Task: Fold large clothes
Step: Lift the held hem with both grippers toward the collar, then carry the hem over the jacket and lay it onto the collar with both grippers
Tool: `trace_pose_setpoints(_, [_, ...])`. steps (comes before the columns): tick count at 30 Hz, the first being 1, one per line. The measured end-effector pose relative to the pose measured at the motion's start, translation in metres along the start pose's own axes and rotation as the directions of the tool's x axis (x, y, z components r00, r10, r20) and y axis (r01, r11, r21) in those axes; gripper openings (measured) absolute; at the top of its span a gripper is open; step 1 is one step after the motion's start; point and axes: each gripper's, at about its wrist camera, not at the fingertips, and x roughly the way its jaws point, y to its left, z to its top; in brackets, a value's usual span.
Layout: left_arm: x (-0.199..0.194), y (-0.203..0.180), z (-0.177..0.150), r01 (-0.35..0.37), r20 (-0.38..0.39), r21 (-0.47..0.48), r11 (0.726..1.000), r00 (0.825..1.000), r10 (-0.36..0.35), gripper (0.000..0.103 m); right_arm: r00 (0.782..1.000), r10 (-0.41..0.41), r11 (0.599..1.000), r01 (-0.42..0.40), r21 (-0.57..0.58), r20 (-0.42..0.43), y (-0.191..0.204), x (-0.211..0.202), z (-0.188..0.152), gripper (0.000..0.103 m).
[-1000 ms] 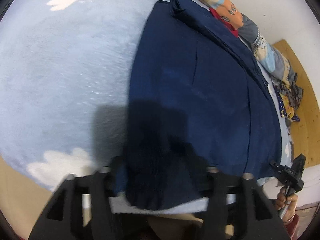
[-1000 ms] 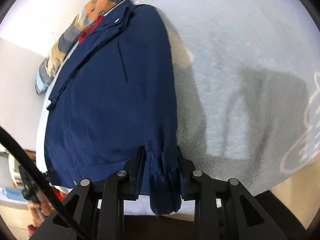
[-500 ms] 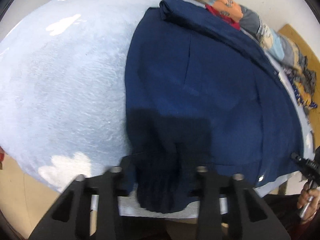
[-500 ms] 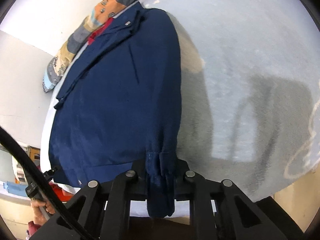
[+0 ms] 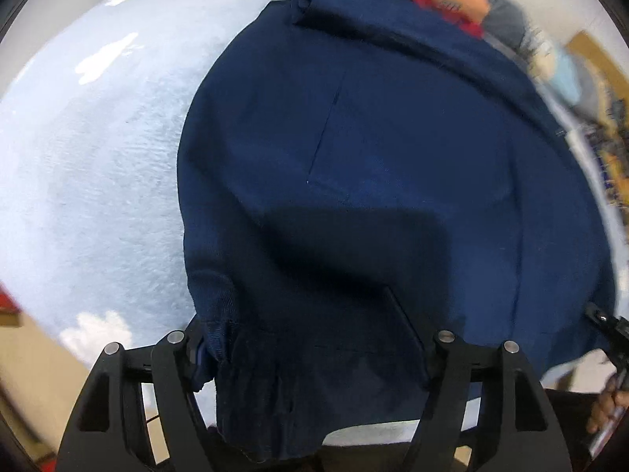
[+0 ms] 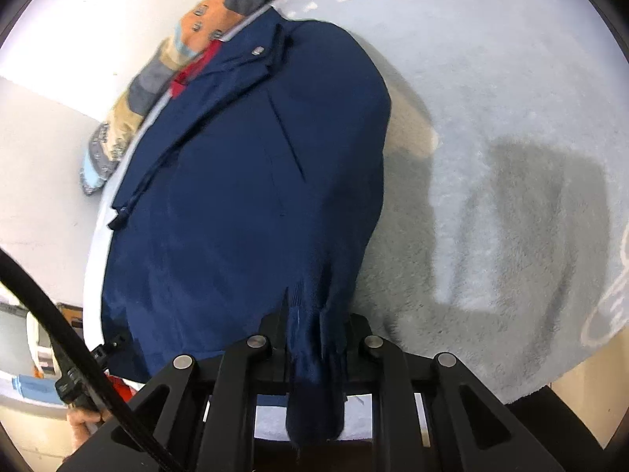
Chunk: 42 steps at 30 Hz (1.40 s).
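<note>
Bed (image 5: 98,165): pale blue fleece cover with white cloud prints; carries everything.
Jacket (image 5: 393,165): navy, spread flat on the bed, collar at the far end by the pillows (image 6: 129,114), hem at the near edge; pocket slit shows mid-panel.
Left tool (image 5: 310,358): fingers set wide apart, a bunched wad of ribbed hem filling the span; reads as gripped, cloth draping over the bed's near edge.
Right tool (image 6: 314,344): fingers narrow, pinched on a gathered hem corner at the jacket's other near corner.
Step, judged: lifting the hem to carry it toward the collar.
Doing it well: raise both corners level, keep the hem taut between the tools, travel straight up the jacket's length, and lay hem square on collar.
Risk: the fat left bunch may slip or drag a crease.
</note>
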Motion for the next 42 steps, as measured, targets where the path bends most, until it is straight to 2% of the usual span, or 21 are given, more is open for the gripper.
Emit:
trace_pose_setpoints(3, [-0.001,-0.019,0.012,-0.048,-0.017,0.036,0.998,0.999,0.048,0.072,0.999,-0.024,0.997,0.026,0.075,-0.031,-0.005,0.002,0.001,0.018])
trace_pose_setpoints(6, [0.007,-0.023,0.016,-0.067,-0.012,0.081,0.994,0.998,0.069,0.072,0.997,-0.074,0.997,0.074,0.009,-0.010,0.017,-0.007,0.000,0.018])
trace_pose_setpoints(9, [0.005,-0.013,0.025,0.000,-0.027,0.073,0.997,1.000,0.002,0.072,0.997,-0.079,0.996,0.079,0.043,-0.017,0.007,-0.001,0.001,0.018])
trace_pose_setpoints(14, [0.005,0.016,0.031,0.130,-0.054,0.075,0.989,0.991,-0.126,0.071,1.000,-0.011,0.991,0.014,0.135,-0.019,-0.015,0.006,0.000,0.018])
trace_pose_setpoints(16, [0.000,0.027,0.033,0.173,-0.029,0.060,0.983,0.985,-0.171,0.049,1.000,0.005,0.995,-0.004,0.100,-0.009,-0.010,0.004,-0.001,0.011])
trace_pose_setpoints(17, [-0.002,0.032,0.034,0.173,-0.023,0.071,0.982,0.985,-0.171,0.031,1.000,0.010,0.996,-0.011,0.087,0.008,-0.007,0.002,-0.003,0.011])
trace_pose_setpoints(18, [-0.004,0.036,0.034,0.179,-0.018,0.074,0.981,0.984,-0.179,0.026,0.998,0.053,0.995,-0.055,0.083,0.025,-0.007,-0.002,-0.005,0.010])
trace_pose_setpoints(20, [-0.008,0.048,0.028,0.221,-0.012,0.076,0.972,0.975,-0.221,0.022,0.994,0.098,0.991,-0.102,0.086,0.045,-0.008,-0.010,-0.007,0.010])
trace_pose_setpoints(22, [-0.015,0.060,0.017,0.246,0.008,0.077,0.966,0.969,-0.248,0.021,0.976,0.201,0.974,-0.209,0.091,0.088,-0.009,-0.024,-0.009,0.009])
trace_pose_setpoints(25, [-0.021,0.073,0.001,0.247,0.034,0.104,0.963,0.967,-0.252,0.021,0.963,0.245,0.963,-0.255,0.086,0.110,-0.005,-0.036,-0.007,0.009])
trace_pose_setpoints(29, [-0.015,0.065,-0.003,0.242,0.028,0.160,0.957,0.968,-0.250,0.025,0.984,0.169,0.984,-0.171,0.044,0.047,0.001,-0.026,0.000,0.010])
trace_pose_setpoints(31, [-0.013,0.058,-0.009,0.240,0.022,0.209,0.948,0.968,-0.250,0.038,0.992,0.126,0.991,-0.125,0.054,-0.015,0.002,-0.013,0.002,0.015])
trace_pose_setpoints(32, [-0.014,0.053,-0.009,0.244,0.021,0.231,0.942,0.967,-0.255,0.052,0.996,0.086,0.995,-0.084,0.050,-0.032,0.000,-0.008,0.003,0.024])
trace_pose_setpoints(33, [-0.015,0.047,-0.012,0.261,0.011,0.267,0.928,0.962,-0.273,0.070,0.998,0.045,0.998,-0.042,0.055,-0.048,-0.003,-0.005,0.004,0.053])
trace_pose_setpoints(34, [-0.014,0.041,-0.013,0.270,0.005,0.287,0.919,0.959,-0.283,0.075,0.997,0.050,0.996,-0.044,0.083,-0.064,-0.007,-0.002,0.003,0.072])
trace_pose_setpoints(35, [-0.013,0.036,-0.015,0.247,0.017,0.313,0.917,0.964,-0.265,0.075,0.994,0.082,0.991,-0.074,0.108,-0.071,-0.010,0.001,0.003,0.072])
trace_pose_setpoints(36, [-0.011,0.031,-0.017,0.215,0.026,0.335,0.918,0.971,-0.237,0.065,0.991,0.111,0.987,-0.101,0.127,-0.077,-0.011,0.004,0.001,0.053])
trace_pose_setpoints(37, [-0.009,0.026,-0.019,0.156,0.040,0.366,0.917,0.982,-0.183,0.057,0.989,0.120,0.988,-0.111,0.111,-0.081,-0.006,0.007,-0.001,0.008])
trace_pose_setpoints(38, [-0.009,0.024,-0.019,0.124,0.051,0.380,0.917,0.987,-0.155,0.039,0.991,0.104,0.992,-0.098,0.082,-0.080,0.000,0.008,-0.003,0.008])
trace_pose_setpoints(39, [-0.013,0.024,-0.016,0.119,0.060,0.376,0.919,0.986,-0.153,0.028,0.992,0.109,0.993,-0.105,0.059,-0.058,0.005,0.005,-0.005,0.008])
trace_pose_setpoints(42, [-0.027,0.030,-0.012,0.172,0.096,0.340,0.925,0.972,-0.216,0.025,0.985,0.174,0.984,-0.174,0.046,0.002,0.014,-0.009,-0.009,0.007])
